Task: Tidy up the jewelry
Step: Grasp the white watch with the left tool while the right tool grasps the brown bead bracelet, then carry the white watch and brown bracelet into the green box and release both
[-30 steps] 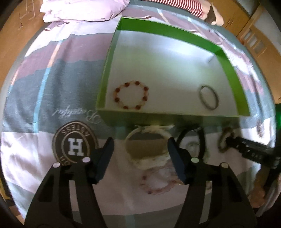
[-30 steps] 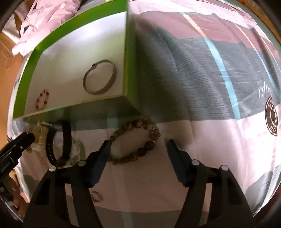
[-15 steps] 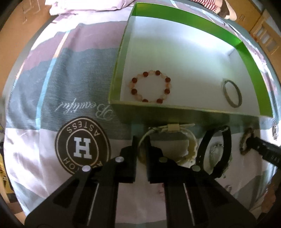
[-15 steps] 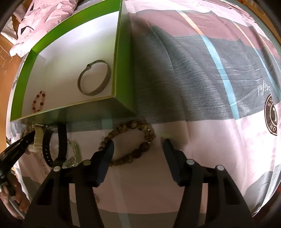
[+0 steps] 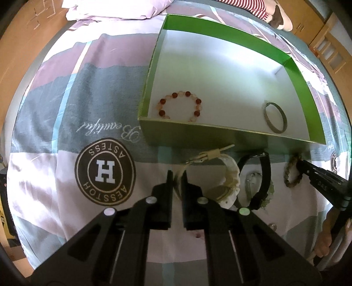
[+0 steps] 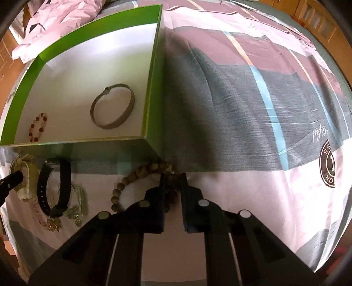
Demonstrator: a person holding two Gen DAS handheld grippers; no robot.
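Observation:
My left gripper [image 5: 177, 178] is shut on the strap of a cream watch [image 5: 228, 176], which lies on the bedspread just before the green box [image 5: 198, 136]. My right gripper [image 6: 173, 178] has its jaws closing on a brown bead bracelet [image 6: 132, 176] at the box's near right corner, and beads fill the narrow gap between its fingers. A black watch [image 6: 63, 176] lies between the two pieces. Inside the box rest a red bead bracelet [image 5: 179, 105] and a metal bangle [image 5: 275, 120].
Under the black watch lies a pale green and silver bracelet [image 6: 77, 198], and a small ring [image 5: 272, 225] sits nearer me. The bedspread bears a round H logo [image 5: 105, 173]. A pillow [image 5: 114, 8] and a person in stripes [image 5: 242, 4] are beyond the box.
Both grippers went from wide open to shut, the left on the cream watch's strap, the right around the brown beads. The left view shifted so the box sits further right.

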